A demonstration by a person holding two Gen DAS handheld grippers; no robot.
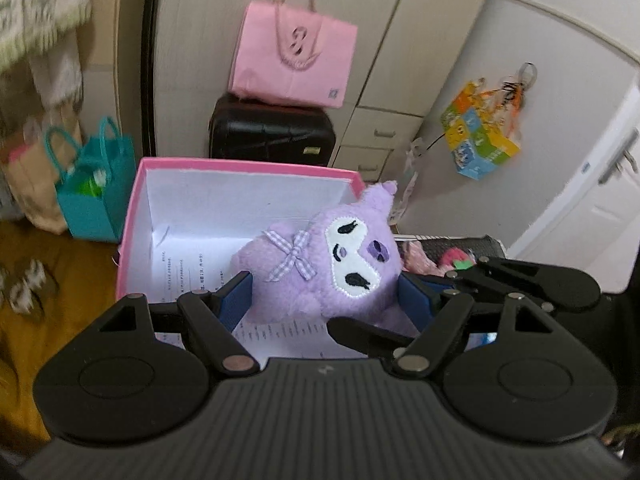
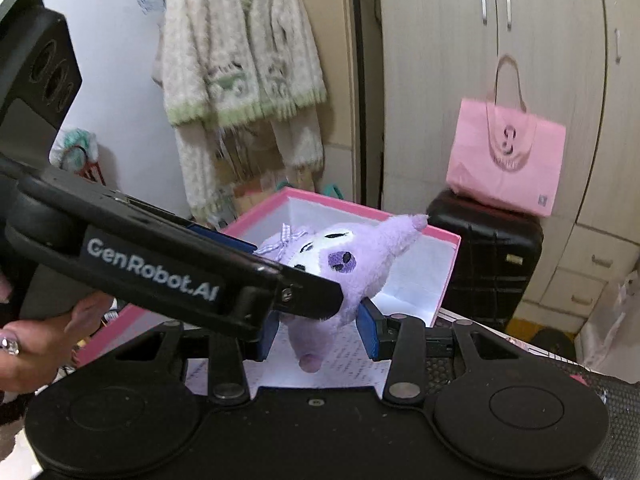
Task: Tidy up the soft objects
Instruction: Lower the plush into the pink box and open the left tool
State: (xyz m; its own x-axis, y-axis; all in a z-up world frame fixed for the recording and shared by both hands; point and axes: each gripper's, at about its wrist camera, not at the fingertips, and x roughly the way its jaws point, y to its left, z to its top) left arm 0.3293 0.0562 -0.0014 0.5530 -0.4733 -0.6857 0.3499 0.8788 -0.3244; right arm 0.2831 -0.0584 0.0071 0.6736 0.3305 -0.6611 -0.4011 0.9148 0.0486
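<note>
Left gripper (image 1: 324,300) had its jaws apart, flanking the plush (image 1: 320,264) without clear contact. Plush sat over the box (image 1: 132,216), near its right wall. Right gripper (image 2: 316,336), jaws apart, straddled the plush's lower end; contact could not be told.

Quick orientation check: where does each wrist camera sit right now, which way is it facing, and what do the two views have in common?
Left wrist: behind the left gripper, facing the purple plush over the pink box; the right gripper shows at its right.
Right wrist: behind the right gripper, facing the plush; the left gripper crosses in front, above a hand.
Shared: plush, box, pink bag, black suitcase.
</note>
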